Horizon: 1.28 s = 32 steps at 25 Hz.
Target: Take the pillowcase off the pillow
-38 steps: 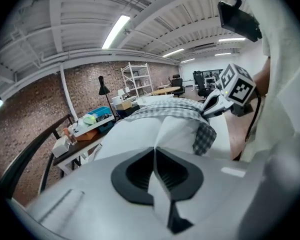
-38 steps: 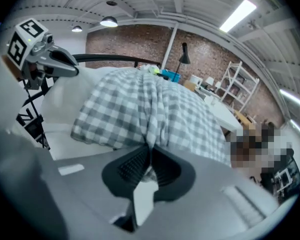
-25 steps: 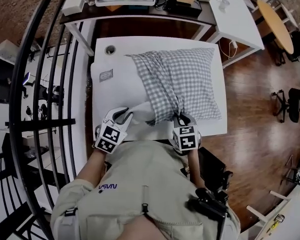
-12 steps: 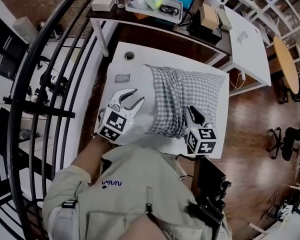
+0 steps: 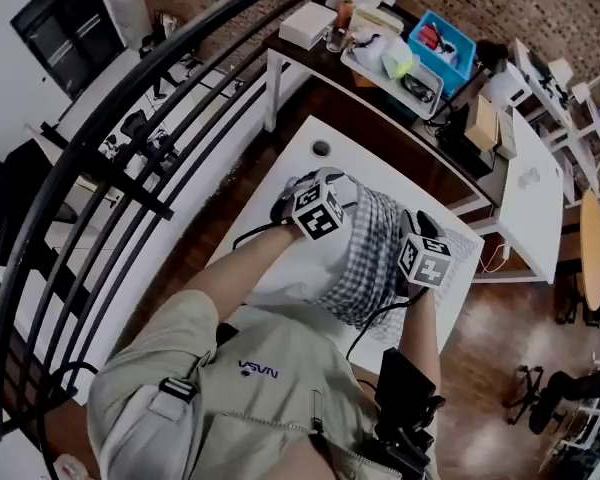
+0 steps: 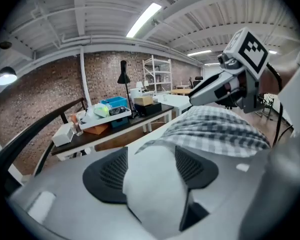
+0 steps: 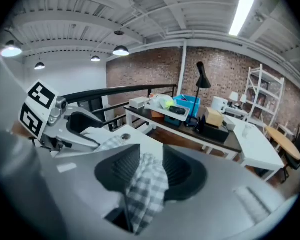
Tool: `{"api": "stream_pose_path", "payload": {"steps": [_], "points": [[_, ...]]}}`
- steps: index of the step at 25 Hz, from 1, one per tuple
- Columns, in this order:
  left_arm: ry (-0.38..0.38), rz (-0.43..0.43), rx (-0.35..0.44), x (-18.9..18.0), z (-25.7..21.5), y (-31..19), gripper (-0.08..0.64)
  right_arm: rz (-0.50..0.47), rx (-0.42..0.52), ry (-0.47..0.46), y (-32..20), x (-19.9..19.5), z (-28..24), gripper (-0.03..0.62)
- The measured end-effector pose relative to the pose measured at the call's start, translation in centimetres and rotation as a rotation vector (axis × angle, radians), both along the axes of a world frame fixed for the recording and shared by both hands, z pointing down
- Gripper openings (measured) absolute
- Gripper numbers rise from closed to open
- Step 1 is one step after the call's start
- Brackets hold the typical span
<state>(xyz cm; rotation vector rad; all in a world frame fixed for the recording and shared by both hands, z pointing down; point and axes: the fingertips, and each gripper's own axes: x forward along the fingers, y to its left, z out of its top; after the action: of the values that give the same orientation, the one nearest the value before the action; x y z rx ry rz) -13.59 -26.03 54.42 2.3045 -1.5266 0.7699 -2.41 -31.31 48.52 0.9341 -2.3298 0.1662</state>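
Observation:
A white pillow (image 5: pixel 285 268) lies on a white table (image 5: pixel 278 190), its right part still inside the grey checked pillowcase (image 5: pixel 372 258). My left gripper (image 5: pixel 306 182) sits over the bare pillow end. In the left gripper view a bulge of white pillow (image 6: pixel 152 184) fills the gap between its opening jaws (image 6: pixel 151 171). My right gripper (image 5: pixel 416 226) is over the pillowcase. Its jaws (image 7: pixel 150 171) are opening too, with a loose fold of checked cloth (image 7: pixel 147 186) standing between the pads.
A dark desk (image 5: pixel 375 108) behind the table carries a tray (image 5: pixel 392 66), a blue bin (image 5: pixel 442 44) and boxes. A black curved railing (image 5: pixel 130 163) runs along the left. Another white table (image 5: pixel 530 193) stands to the right. A black lamp (image 7: pixel 204 79) rises from the desk.
Both grippers have moved away from the table's near edge, onto the pillow. The left jaws stand wider and the head view has swung left.

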Motion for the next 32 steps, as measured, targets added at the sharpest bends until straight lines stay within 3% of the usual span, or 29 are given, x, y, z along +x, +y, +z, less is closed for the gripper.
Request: {"api": "stream_pose_path", "payload": {"steps": [3, 6, 10, 12, 13, 21, 26, 32], "points": [[0.029, 0.031, -0.082, -0.2, 2.5, 0.5, 0.272, 0.0, -0.052, 0.05, -1.8, -2.0, 1.9, 0.158], [0.036, 0.096, -0.12, 1.5, 3.7, 1.9, 0.149, -0.025, -0.135, 0.133, -2.8, -3.1, 4.9, 0.166], [-0.016, 0.12, -0.087, 2.7, 3.3, 3.3, 0.038, -0.072, -0.225, 0.293, -2.1, -2.9, 9.4, 0.154], [-0.015, 0.127, -0.058, 2.9, 2.4, 4.2, 0.024, -0.058, -0.19, 0.335, -2.0, -2.2, 9.6, 0.02], [-0.006, 0.125, -0.039, 2.9, 1.7, 4.6, 0.021, -0.043, -0.167, 0.333, -2.1, -1.9, 9.3, 0.011], [0.112, 0.092, 0.148, 2.7, -6.0, 7.8, 0.017, 0.149, 0.081, 0.249, -4.7, 2.6, 2.9, 0.009], [0.2, 0.065, 0.219, -0.1, -10.1, 10.6, 0.017, 0.357, 0.128, 0.206, -7.1, 10.2, 0.6, 0.009], [0.238, 0.025, 0.233, -1.9, -9.4, 10.5, 0.017, 0.492, 0.157, 0.215, -8.1, 15.7, 0.7, 0.009]]}}
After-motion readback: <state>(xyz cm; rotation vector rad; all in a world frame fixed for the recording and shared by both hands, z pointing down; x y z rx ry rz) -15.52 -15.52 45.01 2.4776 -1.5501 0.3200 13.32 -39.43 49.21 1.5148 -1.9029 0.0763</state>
